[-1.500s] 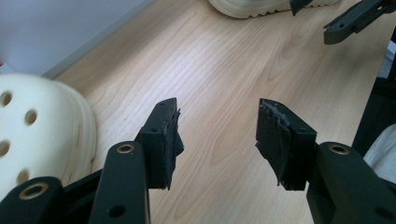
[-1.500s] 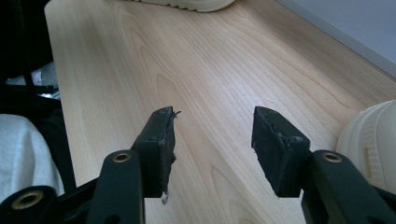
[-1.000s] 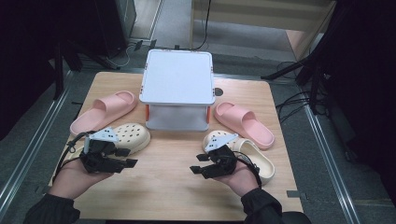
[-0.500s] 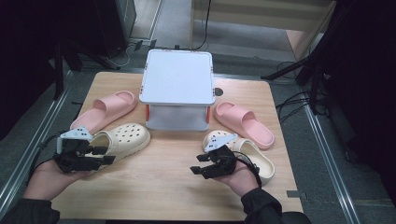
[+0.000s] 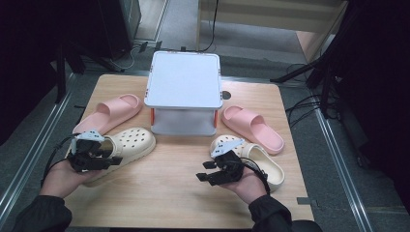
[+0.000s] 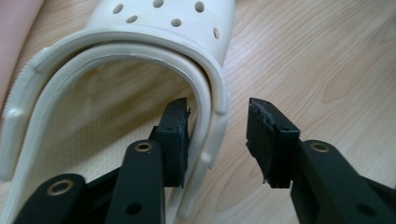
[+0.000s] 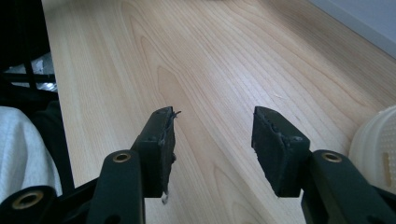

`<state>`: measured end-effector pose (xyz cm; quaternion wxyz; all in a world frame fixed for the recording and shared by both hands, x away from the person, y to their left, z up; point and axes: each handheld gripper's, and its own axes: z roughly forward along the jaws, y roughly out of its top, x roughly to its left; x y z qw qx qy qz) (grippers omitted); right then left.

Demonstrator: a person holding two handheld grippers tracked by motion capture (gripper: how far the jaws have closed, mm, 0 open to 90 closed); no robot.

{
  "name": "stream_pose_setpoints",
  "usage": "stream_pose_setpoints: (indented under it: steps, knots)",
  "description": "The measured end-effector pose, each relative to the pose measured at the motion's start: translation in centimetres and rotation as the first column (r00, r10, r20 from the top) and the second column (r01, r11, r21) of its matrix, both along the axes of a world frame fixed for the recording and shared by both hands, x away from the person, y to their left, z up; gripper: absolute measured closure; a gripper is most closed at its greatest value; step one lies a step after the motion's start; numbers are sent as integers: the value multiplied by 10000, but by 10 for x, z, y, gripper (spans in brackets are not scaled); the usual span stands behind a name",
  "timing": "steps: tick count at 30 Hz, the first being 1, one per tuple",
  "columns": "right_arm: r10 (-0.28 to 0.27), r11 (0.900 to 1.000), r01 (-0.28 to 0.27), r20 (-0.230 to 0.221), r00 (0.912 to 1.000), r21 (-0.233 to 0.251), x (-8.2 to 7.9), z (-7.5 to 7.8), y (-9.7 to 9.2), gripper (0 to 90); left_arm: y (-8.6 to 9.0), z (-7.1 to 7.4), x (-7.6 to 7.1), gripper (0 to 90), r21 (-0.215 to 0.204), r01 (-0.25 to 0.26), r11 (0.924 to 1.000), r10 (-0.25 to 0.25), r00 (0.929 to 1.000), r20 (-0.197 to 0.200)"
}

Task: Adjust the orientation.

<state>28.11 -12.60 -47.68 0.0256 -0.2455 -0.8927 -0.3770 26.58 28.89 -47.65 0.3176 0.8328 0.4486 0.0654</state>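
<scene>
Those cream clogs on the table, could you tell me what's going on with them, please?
A person holds tongs in each hand. The left tongs have just been closing around the heel rim of the left cream clog: one pad sits inside the rim, the other outside with a gap, so it is not gripped yet. The right tongs hang open over bare wood beside the other cream clog.

Grey floor [image 5: 179, 29] (dark surroundings)
</scene>
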Motion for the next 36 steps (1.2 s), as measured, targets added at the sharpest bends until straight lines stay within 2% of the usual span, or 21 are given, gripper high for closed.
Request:
stream_pose_setpoints:
  steps: [1, 2, 3, 4, 7, 9, 11, 12, 13, 15, 17, 21, 24, 27, 30, 36]
  knots:
    - [-8, 10000, 8, 10, 10000, 11, 0, 0, 0, 500, 1, -2, 2, 626, 16, -58, 10000, 58, 10000, -70]
    - [-25, 10000, 25, 45, 10000, -23, -1, 0, -1, 497, 3, -3, 5, 709, -224, -213, 9995, 208, 9995, -234]
    - [-57, 10000, 58, 59, 10000, -33, -1, -1, -2, 495, 5, -3, 6, 716, -407, -310, 9987, 296, 9990, -343]
    - [-71, 10000, 71, 70, 10000, -46, -1, -1, -2, 494, 5, -2, 6, 724, -433, -356, 9984, 343, 9990, -303]
    - [-101, 9999, 102, 115, 9999, -74, -2, -1, -3, 489, 2, 2, 5, 752, -73, -286, 9996, 286, 9996, -45]
    - [-139, 9999, 140, 131, 9998, -95, -2, -1, -3, 489, 0, 7, 5, 769, -84, -253, 9996, 254, 9996, 123]
    - [-187, 9998, 189, 174, 9997, -112, -3, -1, -5, 489, 0, 13, 4, 773, -409, -345, 9986, 351, 9993, 134]
    - [-187, 9998, 189, 174, 9997, -112, -3, -1, -5, 489, 0, 13, 4, 773, -409, -345, 9986, 351, 9993, 134]
    - [-206, 9998, 207, 208, 9996, -78, -3, -1, -6, 491, 0, 15, 3, 773, -575, -321, 9978, 321, 9995, -8]
    - [-236, 9997, 237, 193, 9995, -30, -3, -1, -6, 503, -5, 19, 1, 774, -556, -409, 9976, 406, 9992, -52]
    - [-294, 9996, 293, 146, 9995, 41, -3, -1, -7, 507, -9, 22, 0, 774, -544, -243, 9982, 243, 9997, 9]
    - [-277, 9995, 275, 130, 9995, 167, -3, 0, -6, 509, -23, 30, -3, 772, -747, 62, 9972, -52, 9999, 132]
    - [-252, 9996, 250, 121, 9996, 136, -3, -1, -6, 508, -36, 35, -5, 773, -703, 297, 9971, -277, 9992, 295]
    - [-259, 9996, 257, 158, 9995, 147, -3, -1, -6, 506, -48, 38, -5, 773, -943, 546, 9940, -526, 9983, 240]
    - [-293, 9995, 291, 150, 9995, 122, -4, -1, -6, 500, -59, 38, -6, 773, -912, 738, 9931, -715, 9970, 281]
    - [-341, 9994, 339, 295, 9990, 84, -5, -1, -6, 492, -96, 35, -5, 772, -728, 1142, 9908, -1130, 9934, 196]
